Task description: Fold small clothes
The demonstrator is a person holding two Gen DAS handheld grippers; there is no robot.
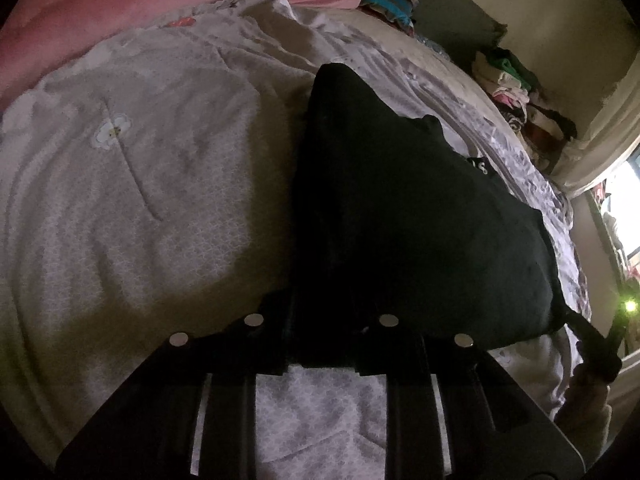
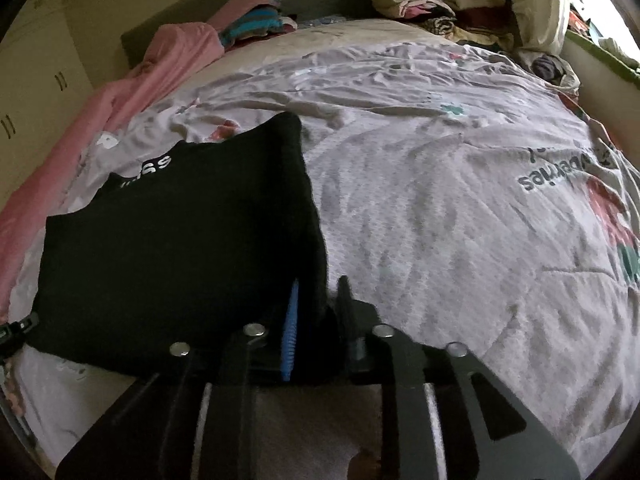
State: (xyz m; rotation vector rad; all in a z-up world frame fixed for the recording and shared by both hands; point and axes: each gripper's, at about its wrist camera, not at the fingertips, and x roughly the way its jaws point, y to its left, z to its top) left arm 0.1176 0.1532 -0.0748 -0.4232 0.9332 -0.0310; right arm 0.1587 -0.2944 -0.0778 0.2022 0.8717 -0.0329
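A black garment (image 1: 400, 216) with white lettering lies on the pale patterned bedspread (image 1: 140, 200). My left gripper (image 1: 324, 320) is shut on its near corner; the dark cloth hides the fingertips. In the right wrist view the same garment (image 2: 172, 248) lies at the left, and my right gripper (image 2: 316, 308) is shut on its near right corner, with a blue ribbed pad (image 2: 290, 332) showing against the cloth. The right gripper also shows at the far right of the left wrist view (image 1: 600, 344), at the garment's other corner.
A pink blanket (image 2: 120, 92) runs along the left side of the bed. Stacks of folded clothes (image 2: 436, 4) sit at the head of the bed near the wall, with another colourful pile (image 2: 252, 20) beside the pink blanket. A bright window (image 1: 624, 200) is at the right.
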